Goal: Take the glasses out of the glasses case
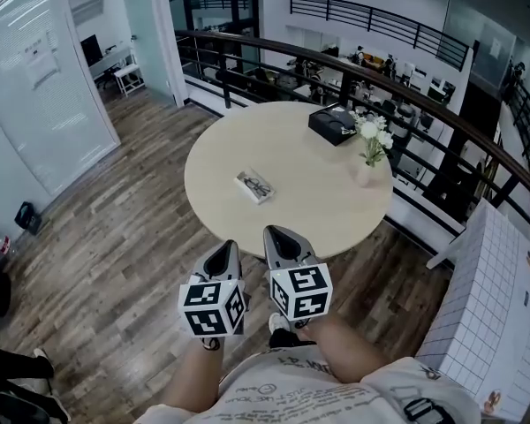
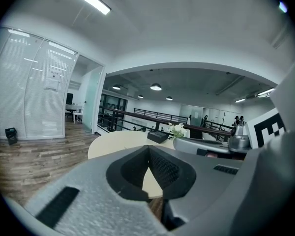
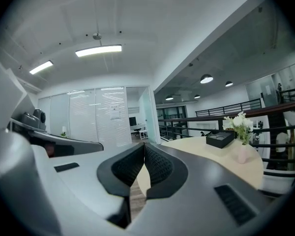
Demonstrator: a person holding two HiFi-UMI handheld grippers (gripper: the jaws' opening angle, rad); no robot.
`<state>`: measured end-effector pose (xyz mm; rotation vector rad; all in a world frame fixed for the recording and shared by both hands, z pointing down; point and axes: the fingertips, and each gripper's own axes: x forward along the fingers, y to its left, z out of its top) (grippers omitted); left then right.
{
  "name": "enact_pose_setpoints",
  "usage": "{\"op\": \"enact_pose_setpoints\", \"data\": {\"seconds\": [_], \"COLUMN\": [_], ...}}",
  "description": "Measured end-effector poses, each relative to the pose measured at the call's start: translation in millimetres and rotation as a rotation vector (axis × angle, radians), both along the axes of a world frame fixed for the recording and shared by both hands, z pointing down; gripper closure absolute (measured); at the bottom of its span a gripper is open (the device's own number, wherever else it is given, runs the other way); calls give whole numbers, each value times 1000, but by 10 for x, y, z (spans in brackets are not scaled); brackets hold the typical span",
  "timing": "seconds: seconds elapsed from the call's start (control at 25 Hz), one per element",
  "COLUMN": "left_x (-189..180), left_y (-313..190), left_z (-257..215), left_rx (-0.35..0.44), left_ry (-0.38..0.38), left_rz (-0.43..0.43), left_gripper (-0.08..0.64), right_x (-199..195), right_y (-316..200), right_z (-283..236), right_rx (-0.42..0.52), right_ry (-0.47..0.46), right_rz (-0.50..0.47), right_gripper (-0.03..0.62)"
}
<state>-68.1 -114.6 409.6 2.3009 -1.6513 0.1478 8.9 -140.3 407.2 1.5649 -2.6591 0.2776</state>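
A small pale glasses case [image 1: 254, 186] lies near the middle of the round beige table [image 1: 221, 162], with a dark shape on or in it that is too small to make out. Both grippers hover side by side in front of the table's near edge, well short of the case. My left gripper [image 1: 225, 247] has its jaws pressed together with nothing between them [image 2: 148, 154]. My right gripper [image 1: 278, 234] is likewise shut and empty [image 3: 144, 149]. Neither gripper view shows the case.
A black box [image 1: 334, 124] and a pale vase of white flowers [image 1: 369, 153] stand at the table's far right. A dark railing [image 1: 406, 104] curves behind the table. Wood floor [image 1: 115, 237] lies left, a glass wall [image 1: 35, 78] far left, and a white gridded panel [image 1: 499, 307] right.
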Motion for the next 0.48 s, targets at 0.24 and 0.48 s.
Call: {"op": "enact_pose_setpoints", "data": {"seconds": [0.24, 0.48], "left_x": [81, 95], "left_y": [-373, -715], "left_z": [229, 299], "left_rx": [-41, -66], "left_ry": [5, -6], "left_rz": [28, 40], "left_gripper": [548, 548], "right_x": [50, 38], "right_y": [-339, -680], "right_z": [260, 348], "right_rx": [-50, -79], "right_ry": [16, 14], "right_rz": [5, 2], "right_gripper": [577, 577]}}
